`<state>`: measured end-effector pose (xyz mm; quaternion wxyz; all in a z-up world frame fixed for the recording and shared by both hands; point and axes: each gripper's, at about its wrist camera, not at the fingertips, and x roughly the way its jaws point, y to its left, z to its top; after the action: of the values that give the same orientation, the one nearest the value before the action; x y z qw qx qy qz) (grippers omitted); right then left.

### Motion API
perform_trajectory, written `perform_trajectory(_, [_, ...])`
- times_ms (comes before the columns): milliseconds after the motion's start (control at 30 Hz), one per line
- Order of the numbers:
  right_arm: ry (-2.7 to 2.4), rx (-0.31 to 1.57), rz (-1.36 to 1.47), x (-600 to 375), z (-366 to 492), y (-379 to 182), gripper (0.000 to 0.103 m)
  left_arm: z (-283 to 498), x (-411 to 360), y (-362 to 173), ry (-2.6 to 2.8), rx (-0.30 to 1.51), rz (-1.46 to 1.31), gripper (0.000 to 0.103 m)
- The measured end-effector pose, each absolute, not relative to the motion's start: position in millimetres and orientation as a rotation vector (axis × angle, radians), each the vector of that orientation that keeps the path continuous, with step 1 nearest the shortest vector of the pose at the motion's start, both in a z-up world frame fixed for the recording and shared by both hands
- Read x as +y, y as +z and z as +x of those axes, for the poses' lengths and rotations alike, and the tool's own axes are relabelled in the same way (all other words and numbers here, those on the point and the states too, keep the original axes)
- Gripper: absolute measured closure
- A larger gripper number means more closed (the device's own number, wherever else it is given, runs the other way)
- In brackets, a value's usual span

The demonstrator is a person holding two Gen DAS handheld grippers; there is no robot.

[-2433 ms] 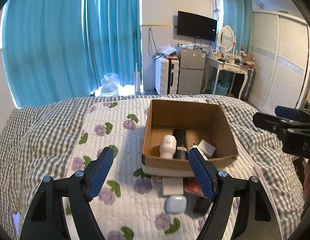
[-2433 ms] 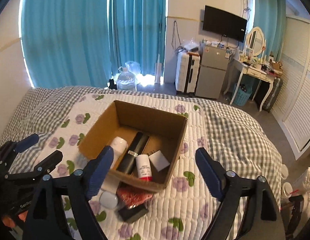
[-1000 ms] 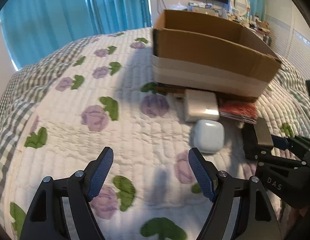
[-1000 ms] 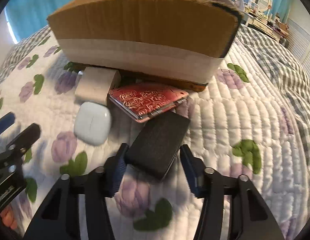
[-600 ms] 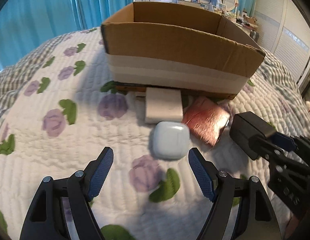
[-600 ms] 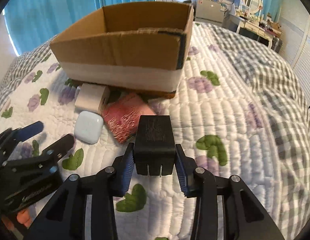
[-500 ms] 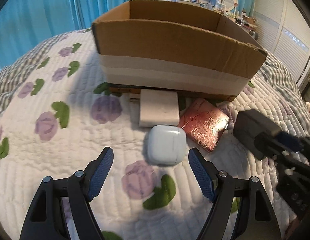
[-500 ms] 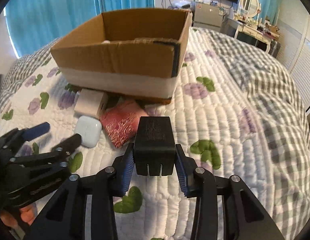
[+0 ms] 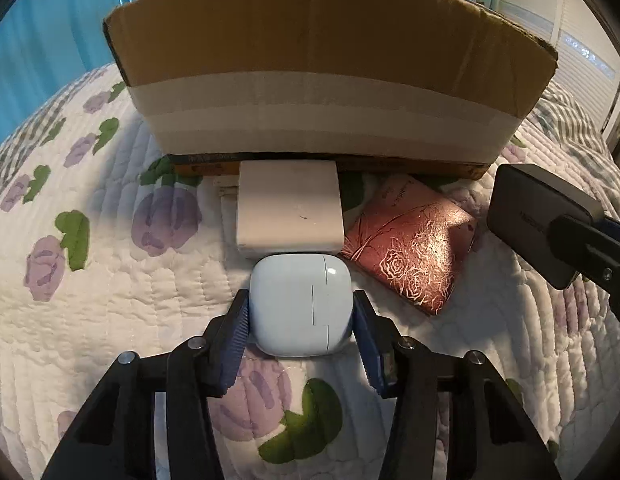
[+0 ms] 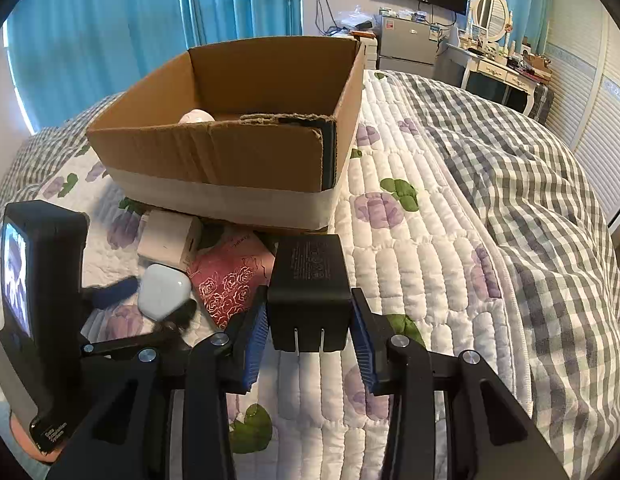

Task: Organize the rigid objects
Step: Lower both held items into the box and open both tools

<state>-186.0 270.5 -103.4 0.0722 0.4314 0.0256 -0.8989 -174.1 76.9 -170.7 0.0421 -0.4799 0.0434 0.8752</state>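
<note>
Left gripper [image 9: 301, 322] clasps earbud case [image 9: 300, 304], right gripper [image 10: 309, 334] charger [image 10: 308, 286]

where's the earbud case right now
Between the left gripper's fingers, the earbud case lies on the quilt, touching the white adapter before the box.

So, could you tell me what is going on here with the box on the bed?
A person is tidying small items into the cardboard box. The right hand-held gripper holds a black power adapter lifted off the quilt. The left hand-held gripper is clamped on the white earbud case, which lies on the quilt. A white charger and a red patterned booklet wait beside the box.
</note>
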Motion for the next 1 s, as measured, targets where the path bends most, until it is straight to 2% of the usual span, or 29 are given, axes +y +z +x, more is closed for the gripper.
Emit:
perform_trajectory(200, [-2.701,0.079,1.268,266.4,-174.1,-95.1,0.065,-156.2,73.9,-152.1,2.677,0.107,-1.434,0.053])
perform_trajectory(433, [-2.743,0.114,1.163,263.5,-155.0,-56.8,0.065,-123.6,65.0,-86.4,2.728,0.068,-1.261,0.053])
perform_trajectory(700, [-2.791,0.138,0.997,260.0,-127.5,14.6,0.065,-122.1,46.3,-7.8,2.754,-0.024,-1.078,0.053])
perform_trajectory(1000, [-2.804,0.162,0.787,253.8,-128.7,96.7,0.065,-133.6,50.0,69.8,2.764,0.062,-0.961,0.053])
